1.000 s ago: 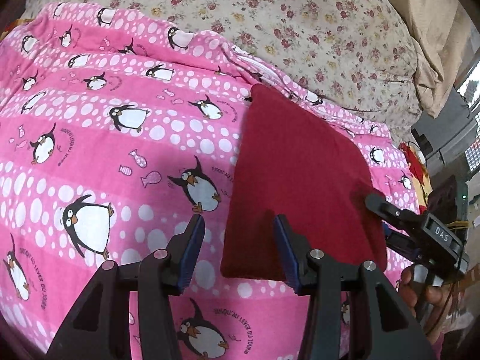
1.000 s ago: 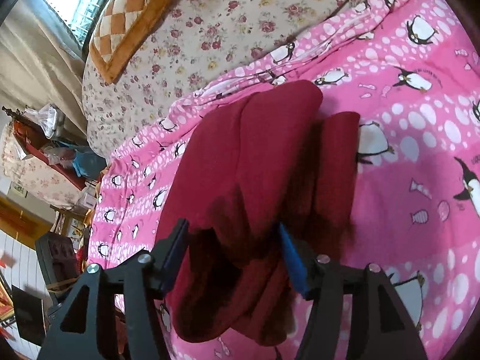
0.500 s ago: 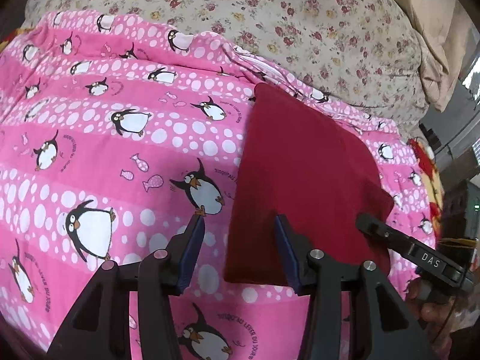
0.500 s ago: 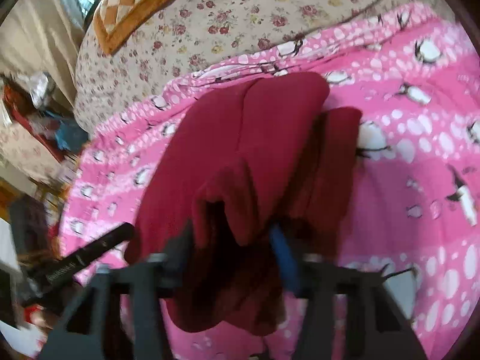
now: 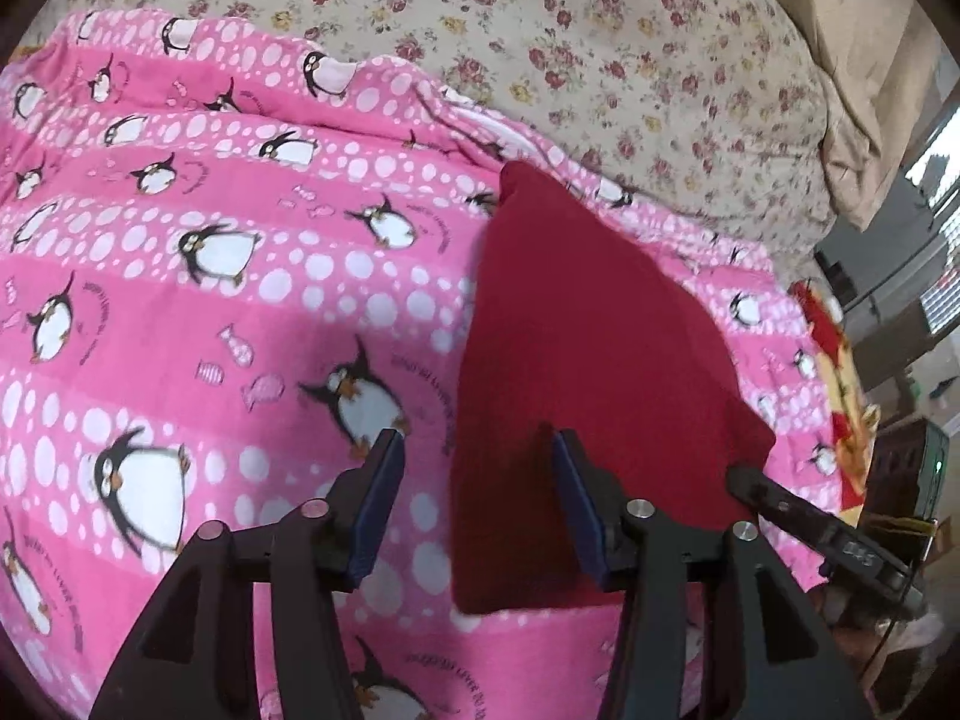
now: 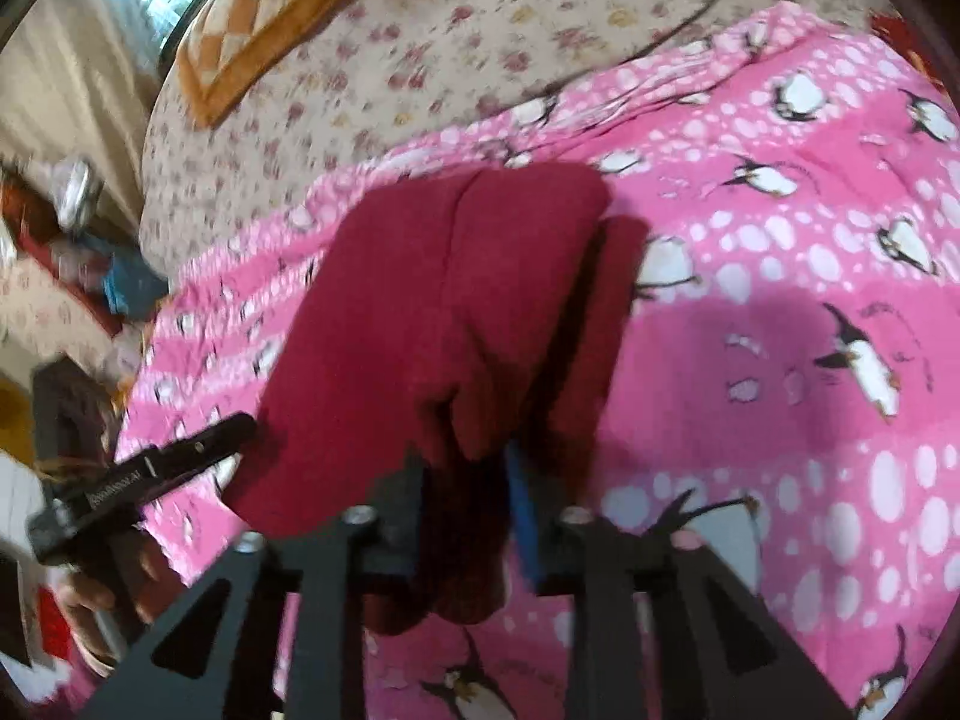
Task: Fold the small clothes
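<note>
Right wrist view: right gripper (image 6: 465, 495) opening w/ red cloth (image 6: 432, 312) bunched between jaws; left gripper (image 5: 474, 504) opening, empty. Lay fold flat, edges aligned, before letting go.

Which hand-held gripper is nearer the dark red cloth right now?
Right. The right hand-held gripper has a bunched fold of the red cloth between its opening jaws. The left hand-held gripper straddles the cloth's near left edge, jaws opening, not gripping.
</note>
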Action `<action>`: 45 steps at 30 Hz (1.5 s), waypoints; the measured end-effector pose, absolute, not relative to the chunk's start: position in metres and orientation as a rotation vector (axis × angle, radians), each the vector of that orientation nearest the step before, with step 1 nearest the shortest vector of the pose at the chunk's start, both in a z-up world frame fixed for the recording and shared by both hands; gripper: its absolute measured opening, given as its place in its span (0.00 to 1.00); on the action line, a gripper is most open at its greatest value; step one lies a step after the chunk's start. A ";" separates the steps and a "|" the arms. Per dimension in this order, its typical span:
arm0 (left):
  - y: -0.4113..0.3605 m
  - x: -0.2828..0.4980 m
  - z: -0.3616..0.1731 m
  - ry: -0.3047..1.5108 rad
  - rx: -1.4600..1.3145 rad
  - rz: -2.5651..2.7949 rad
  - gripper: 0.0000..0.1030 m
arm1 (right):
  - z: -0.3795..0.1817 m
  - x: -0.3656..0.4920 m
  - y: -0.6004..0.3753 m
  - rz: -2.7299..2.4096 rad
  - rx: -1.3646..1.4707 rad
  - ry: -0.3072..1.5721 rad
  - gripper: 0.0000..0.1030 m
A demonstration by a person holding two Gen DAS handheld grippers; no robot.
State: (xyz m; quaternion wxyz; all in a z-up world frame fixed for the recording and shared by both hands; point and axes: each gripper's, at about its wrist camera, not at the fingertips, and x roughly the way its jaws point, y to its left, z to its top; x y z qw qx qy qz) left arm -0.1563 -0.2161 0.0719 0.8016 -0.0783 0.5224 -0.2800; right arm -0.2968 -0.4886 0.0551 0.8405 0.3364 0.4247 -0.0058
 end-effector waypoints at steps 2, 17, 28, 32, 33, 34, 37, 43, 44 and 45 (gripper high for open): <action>-0.220 -0.147 0.072 1.109 -0.177 -0.609 0.43 | 0.057 -0.302 -0.498 -0.030 0.788 0.850 0.58; -0.243 -0.110 0.025 1.249 -0.317 -0.728 0.55 | 0.009 -0.224 -0.510 0.042 0.811 0.885 0.58; -0.187 -0.165 0.095 1.170 -0.316 -0.761 0.23 | 0.075 -0.228 -0.472 0.231 0.743 0.836 0.35; -0.150 -0.193 0.092 1.177 -0.325 -0.675 0.23 | 0.071 -0.230 -0.445 0.342 0.781 0.867 0.37; -0.147 -0.197 0.083 1.202 -0.297 -0.643 0.23 | 0.062 -0.230 -0.436 0.335 0.757 0.901 0.39; -0.146 -0.199 0.072 1.229 -0.272 -0.616 0.23 | 0.053 -0.230 -0.430 0.298 0.731 0.940 0.44; -0.142 -0.204 0.046 1.278 -0.263 -0.581 0.33 | 0.035 -0.240 -0.424 0.186 0.681 1.016 0.55; -0.138 -0.211 0.058 1.192 -0.211 -0.500 0.47 | 0.071 -0.272 -0.419 0.092 0.542 0.972 0.56; -0.139 -0.213 0.060 1.179 -0.199 -0.489 0.47 | 0.077 -0.276 -0.419 0.085 0.520 0.966 0.56; -0.139 -0.215 0.063 1.160 -0.176 -0.478 0.47 | 0.085 -0.279 -0.415 0.077 0.494 0.960 0.55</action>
